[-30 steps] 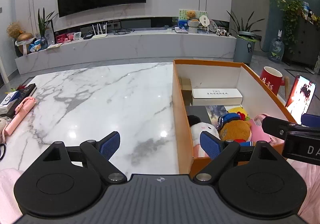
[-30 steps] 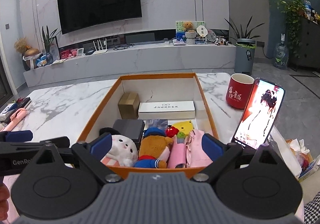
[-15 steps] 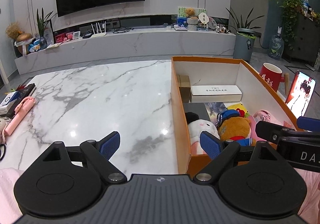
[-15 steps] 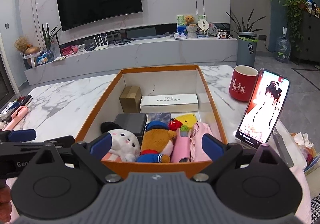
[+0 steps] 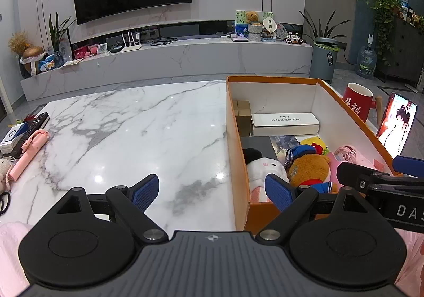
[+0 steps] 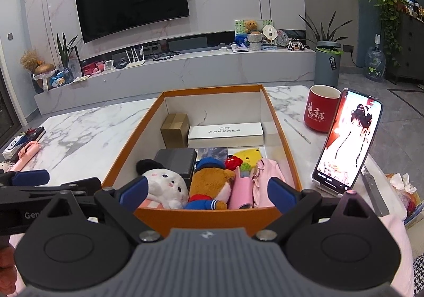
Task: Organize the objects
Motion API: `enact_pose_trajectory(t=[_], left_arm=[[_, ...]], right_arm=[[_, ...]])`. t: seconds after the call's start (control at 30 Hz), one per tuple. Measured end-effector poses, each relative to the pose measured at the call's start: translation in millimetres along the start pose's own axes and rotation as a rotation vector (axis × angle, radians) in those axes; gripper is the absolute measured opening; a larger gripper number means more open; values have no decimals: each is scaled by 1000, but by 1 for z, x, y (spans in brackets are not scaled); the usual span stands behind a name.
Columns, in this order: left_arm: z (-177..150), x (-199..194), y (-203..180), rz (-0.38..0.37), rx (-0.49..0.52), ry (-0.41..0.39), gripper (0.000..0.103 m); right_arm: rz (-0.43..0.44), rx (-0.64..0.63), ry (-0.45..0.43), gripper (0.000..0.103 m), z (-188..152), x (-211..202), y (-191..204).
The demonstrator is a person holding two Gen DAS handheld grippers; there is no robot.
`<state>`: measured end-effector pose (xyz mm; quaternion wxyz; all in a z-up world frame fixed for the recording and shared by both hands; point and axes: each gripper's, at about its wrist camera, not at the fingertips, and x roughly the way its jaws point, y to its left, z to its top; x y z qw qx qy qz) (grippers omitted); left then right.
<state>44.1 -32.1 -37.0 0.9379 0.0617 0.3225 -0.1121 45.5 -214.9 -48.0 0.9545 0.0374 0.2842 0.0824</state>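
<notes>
An orange box [image 6: 124,148] [image 5: 232,143] stands on the marble table [image 5: 132,133]. In it lie a white plush [image 6: 164,183], a brown bear plush [image 6: 209,180], pink items [image 6: 254,183], a yellow toy [image 6: 247,155], a dark case [image 6: 176,160], a white glasses case [image 6: 225,134] and a small cardboard box [image 6: 175,129]. My left gripper [image 5: 212,191] is open and empty, straddling the box's near left corner. My right gripper [image 6: 208,192] is open and empty, above the box's near edge.
A red mug [image 6: 319,109] and a propped phone [image 6: 347,140] stand right of the box. A pink selfie stick [image 5: 26,154], remote [image 5: 31,125] and scissors lie at the table's left edge. A pen [image 6: 296,127] lies by the mug. Tissue and clutter [image 6: 402,191] sit far right.
Both grippers have risen and pulled back slightly from the box, so more of its inside shows. Both stay open and empty.
</notes>
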Motion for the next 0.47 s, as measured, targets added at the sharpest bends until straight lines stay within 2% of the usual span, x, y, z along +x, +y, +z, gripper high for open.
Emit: enact_pose_trajectory(t=[0.47], left_arm=[[-1, -1, -2, 1, 3, 6, 103]], right_arm=[[3, 10, 7, 97, -3, 1, 1]])
